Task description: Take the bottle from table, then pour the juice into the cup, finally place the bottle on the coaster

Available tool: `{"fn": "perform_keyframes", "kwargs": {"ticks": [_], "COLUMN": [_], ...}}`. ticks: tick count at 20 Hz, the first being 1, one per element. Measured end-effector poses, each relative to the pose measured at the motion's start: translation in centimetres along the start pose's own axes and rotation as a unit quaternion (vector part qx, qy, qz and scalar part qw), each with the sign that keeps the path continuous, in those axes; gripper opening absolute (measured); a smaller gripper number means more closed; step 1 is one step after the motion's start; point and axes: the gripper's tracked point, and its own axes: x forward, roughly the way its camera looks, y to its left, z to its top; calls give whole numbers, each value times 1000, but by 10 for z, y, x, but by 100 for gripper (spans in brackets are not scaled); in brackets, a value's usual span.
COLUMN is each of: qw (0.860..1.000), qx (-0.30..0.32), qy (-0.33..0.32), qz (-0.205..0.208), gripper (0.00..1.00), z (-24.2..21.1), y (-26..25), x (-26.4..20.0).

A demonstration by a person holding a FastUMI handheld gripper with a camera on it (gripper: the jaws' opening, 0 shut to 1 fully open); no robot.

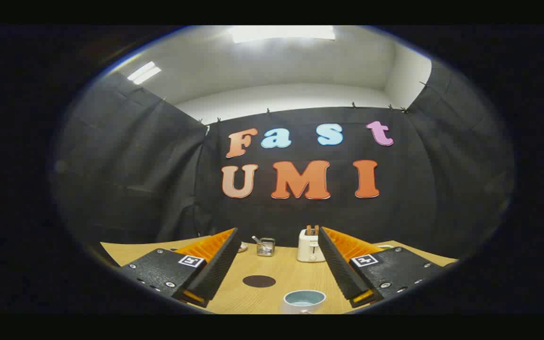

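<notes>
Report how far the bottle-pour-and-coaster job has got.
Nothing looks done yet. The gripper is open, its fingers holding nothing. Between them lie the dark round coaster, bare, and nearer, the cup; whether it holds juice I cannot tell. A toaster and a small glass jar stand beyond. Taking the bottle, pouring and placing all remain.

A white toaster (310, 246) is standing upright on the wooden bench (276, 271), near its far edge, with two browned slices (312, 230) sticking up out of its slots. Well to one side of it, a small glass jar (266, 247) is sitting on the same bench, and a thin utensil (257, 240) is leaning out of it at a tilt. Behind both, black cloth is hanging as the booth's wall, and ceiling lights (281, 33) are glowing above.
</notes>
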Motion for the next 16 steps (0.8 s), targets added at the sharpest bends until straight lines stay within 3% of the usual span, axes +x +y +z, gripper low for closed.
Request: {"fn": "perform_keyframes", "kwargs": {"ticks": [16], "qw": [999], "qx": [-18], "qy": [33], "qz": [4], "gripper": [98], "z": [-16], "y": [29], "x": [-2]}}
